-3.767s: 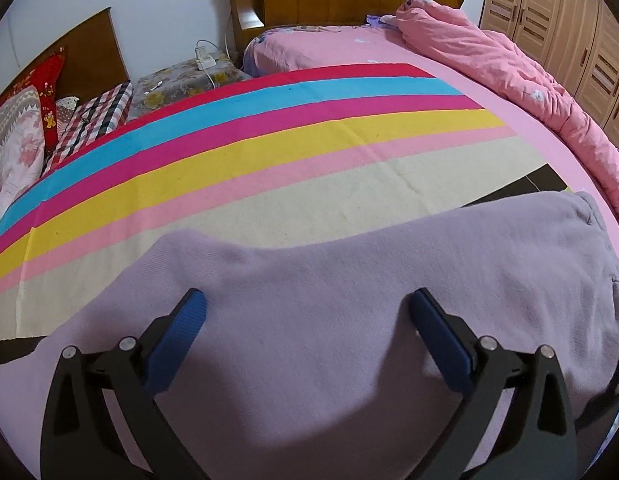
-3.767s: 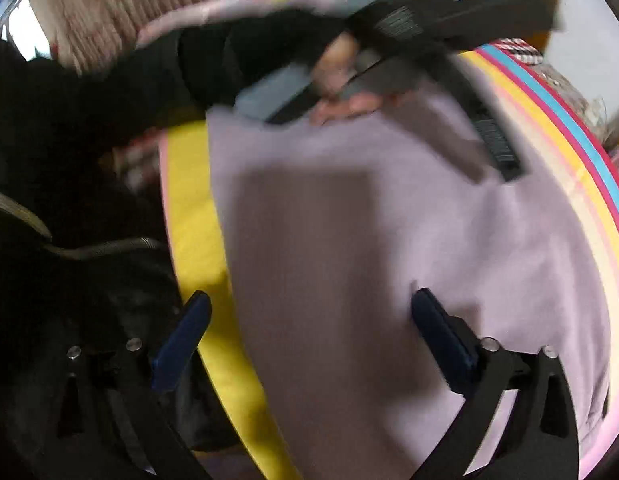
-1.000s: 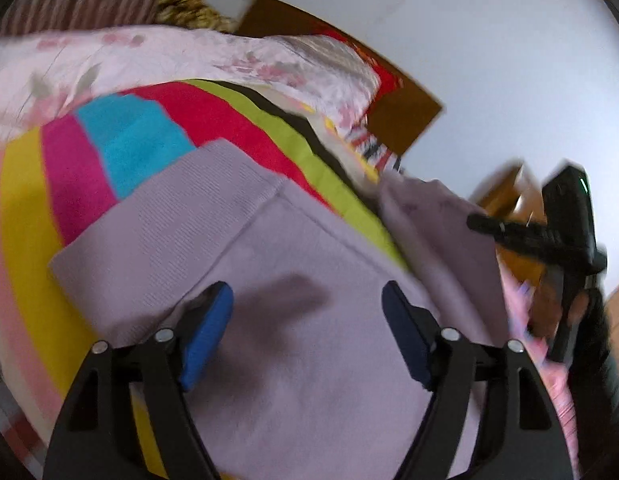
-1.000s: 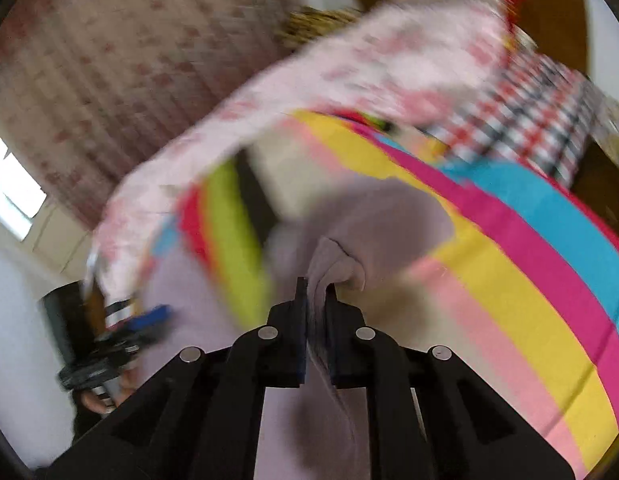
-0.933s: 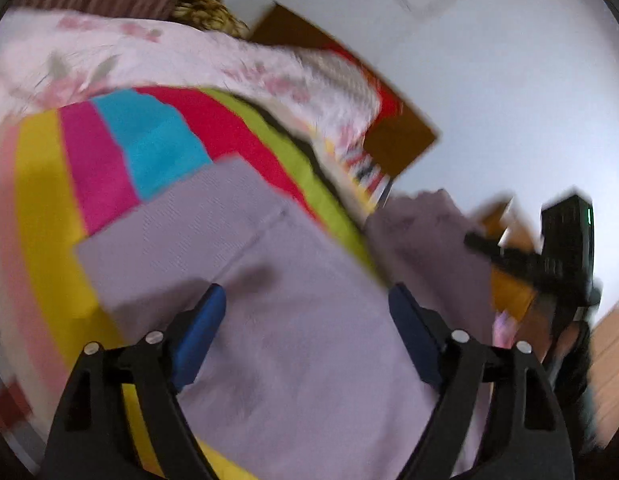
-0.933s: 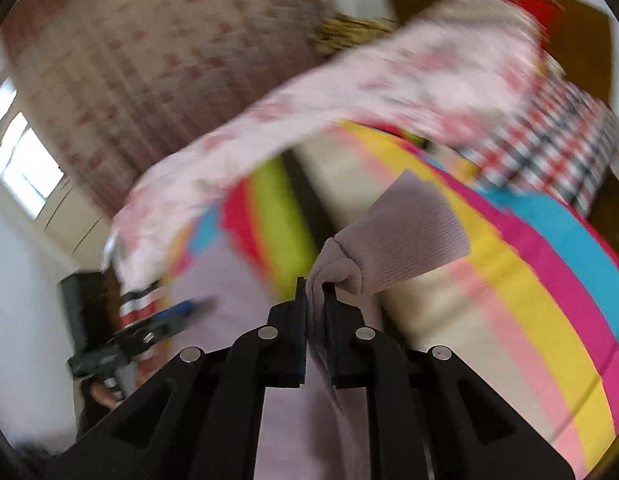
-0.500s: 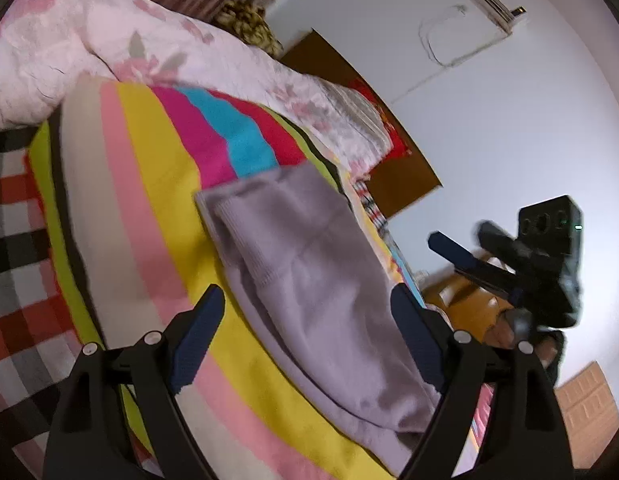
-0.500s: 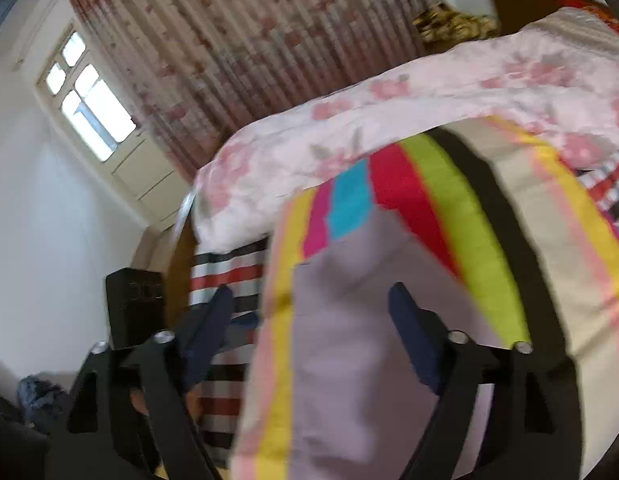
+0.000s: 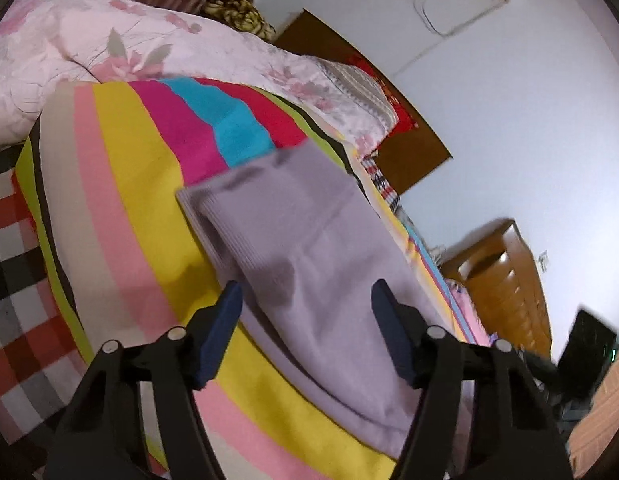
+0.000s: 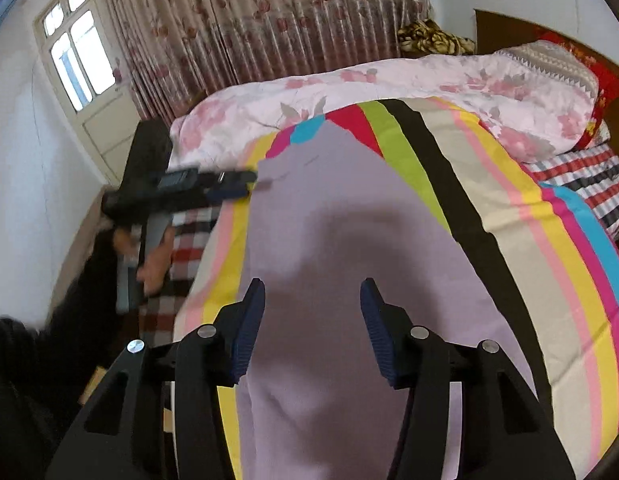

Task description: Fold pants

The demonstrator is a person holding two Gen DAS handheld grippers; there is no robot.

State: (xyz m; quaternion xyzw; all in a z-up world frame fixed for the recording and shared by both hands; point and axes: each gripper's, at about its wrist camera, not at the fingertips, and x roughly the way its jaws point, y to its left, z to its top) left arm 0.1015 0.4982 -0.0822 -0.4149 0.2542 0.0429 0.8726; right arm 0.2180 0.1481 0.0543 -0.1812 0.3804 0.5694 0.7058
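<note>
The lavender pants (image 9: pixel 309 240) lie folded in a long flat strip on the rainbow-striped blanket (image 9: pixel 121 208). My left gripper (image 9: pixel 307 312) hovers over the near part of the strip by its ribbed end. Its jaws are closing, and the blue pads stand apart from the cloth. From the other end, the right wrist view shows the pants (image 10: pixel 349 220) running away from my right gripper (image 10: pixel 312 320). Its jaws are also closing, over the cloth with nothing pinched. The left gripper (image 10: pixel 233 182) shows there at the pants' far left edge, held by a hand (image 10: pixel 153 260).
A pink floral quilt (image 10: pixel 429 80) is bunched along the blanket's far side. A plaid sheet (image 9: pixel 13 264) lies under the blanket's edge. A patterned curtain (image 10: pixel 269 20) and a window (image 10: pixel 77 56) stand behind the bed. A wooden headboard (image 9: pixel 505 284) is at the right.
The right gripper has let go of the pants end it was pinching, and the strip now lies flat. Both grippers have shifted along the pants, and their jaws have narrowed since half a second ago.
</note>
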